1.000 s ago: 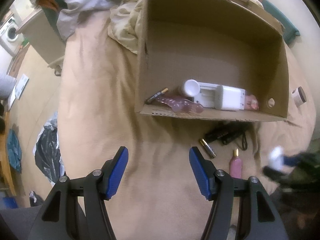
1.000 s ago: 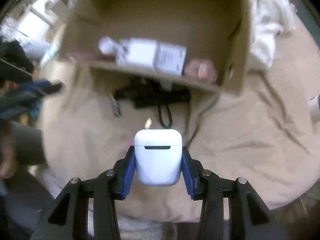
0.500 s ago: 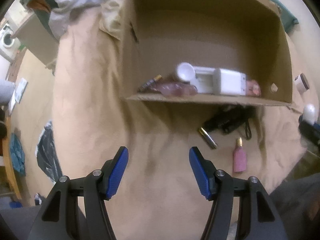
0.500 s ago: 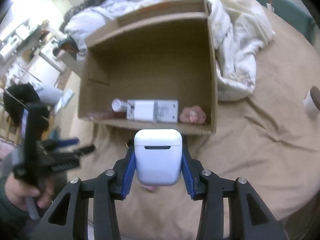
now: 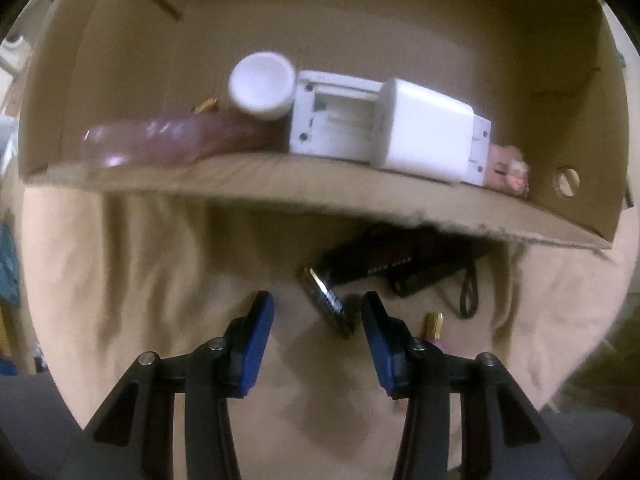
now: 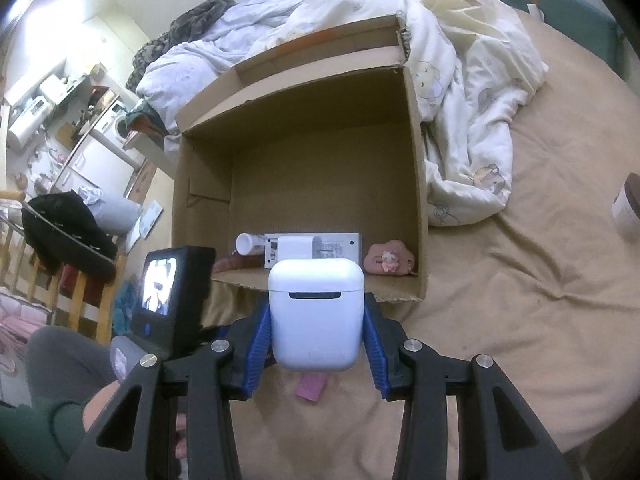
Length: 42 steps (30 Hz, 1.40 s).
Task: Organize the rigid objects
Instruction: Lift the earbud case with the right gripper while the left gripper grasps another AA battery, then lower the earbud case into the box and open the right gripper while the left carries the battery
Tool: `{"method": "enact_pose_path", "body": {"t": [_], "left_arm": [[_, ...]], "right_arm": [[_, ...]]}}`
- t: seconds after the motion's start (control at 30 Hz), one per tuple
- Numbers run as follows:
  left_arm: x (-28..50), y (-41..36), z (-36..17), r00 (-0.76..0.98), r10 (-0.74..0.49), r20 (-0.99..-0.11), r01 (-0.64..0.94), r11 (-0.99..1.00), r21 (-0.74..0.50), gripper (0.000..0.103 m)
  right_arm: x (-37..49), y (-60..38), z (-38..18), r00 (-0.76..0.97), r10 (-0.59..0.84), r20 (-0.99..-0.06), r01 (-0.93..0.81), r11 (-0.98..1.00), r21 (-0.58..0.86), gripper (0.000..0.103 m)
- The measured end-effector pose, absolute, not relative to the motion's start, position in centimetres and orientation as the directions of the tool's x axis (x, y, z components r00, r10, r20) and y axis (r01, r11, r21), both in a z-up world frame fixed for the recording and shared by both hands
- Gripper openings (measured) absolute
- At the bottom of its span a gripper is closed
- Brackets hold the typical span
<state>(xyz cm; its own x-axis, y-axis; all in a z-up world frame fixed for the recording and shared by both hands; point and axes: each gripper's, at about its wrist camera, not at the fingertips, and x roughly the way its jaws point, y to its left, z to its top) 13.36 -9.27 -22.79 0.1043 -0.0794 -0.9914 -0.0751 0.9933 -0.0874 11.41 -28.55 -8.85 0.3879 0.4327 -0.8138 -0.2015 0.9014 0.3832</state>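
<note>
My right gripper (image 6: 316, 320) is shut on a white earbud case (image 6: 316, 316), held above the bed in front of the cardboard box (image 6: 416, 184). My left gripper (image 5: 318, 316) is open and empty, low over the tan bedsheet, with a battery (image 5: 326, 300) lying just ahead between its fingertips. The box (image 5: 320, 194) holds a white charger block (image 5: 424, 136), a white device (image 5: 332, 124), a white cap (image 5: 262, 84), a pink translucent item (image 5: 160, 142) and a pink charm (image 5: 508, 166). A black device with a strap (image 5: 400, 264) and a pink bottle (image 5: 434, 326) lie before the box.
A rumpled white duvet (image 6: 468, 92) lies right of and behind the box. A brown-lidded jar (image 6: 628, 208) stands at the far right on the sheet. The left gripper's camera body (image 6: 172, 288) shows at left, with chairs and furniture (image 6: 60, 240) beyond the bed edge.
My left gripper has moved forward and down toward the battery and the box front. My right gripper, still holding the earbud case, has risen and drawn closer to the box.
</note>
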Motion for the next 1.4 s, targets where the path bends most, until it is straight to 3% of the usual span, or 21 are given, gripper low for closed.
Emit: {"method": "enact_pose_path", "body": {"t": [0.07, 0.17, 0.27, 0.63, 0.93, 1.4], "left_arm": [[13.6, -9.7, -22.9, 0.103, -0.059, -0.993, -0.072, 0.995, -0.066, 0.041], [13.8, -10.5, -23.1, 0.089, -0.026, -0.996, -0.038, 0.999, -0.03, 0.017], [13.8, -10.3, -22.8, 0.081, -0.033, -0.996, -0.045, 0.998, -0.036, 0.009], [11.9, -4.7, -21.5, 0.079, -0.038, -0.996, -0.121, 0.992, -0.047, 0.009], [9.3, 0.5, -16.4, 0.193, -0.004, -0.981, -0.169, 0.985, -0.038, 0.009], [11.9, -0.8, -7.3, 0.413, -0.024, -0.91, -0.039, 0.998, -0.044, 0.009]], "right_arm": [[11.5, -28.6, -8.8, 0.387, 0.435, -0.813, -0.203, 0.9, 0.386, 0.044], [11.4, -28.6, -8.7, 0.389, 0.439, -0.81, -0.205, 0.898, 0.389, 0.044], [11.4, -28.5, -8.6, 0.386, 0.447, -0.807, -0.21, 0.894, 0.395, 0.044], [11.5, -28.2, -8.9, 0.373, 0.427, -0.824, -0.213, 0.904, 0.372, 0.044], [11.2, -26.8, -9.5, 0.354, 0.397, -0.847, -0.232, 0.914, 0.332, 0.045], [12.9, -26.8, -8.2, 0.429, 0.387, -0.816, -0.231, 0.92, 0.316, 0.045]]}}
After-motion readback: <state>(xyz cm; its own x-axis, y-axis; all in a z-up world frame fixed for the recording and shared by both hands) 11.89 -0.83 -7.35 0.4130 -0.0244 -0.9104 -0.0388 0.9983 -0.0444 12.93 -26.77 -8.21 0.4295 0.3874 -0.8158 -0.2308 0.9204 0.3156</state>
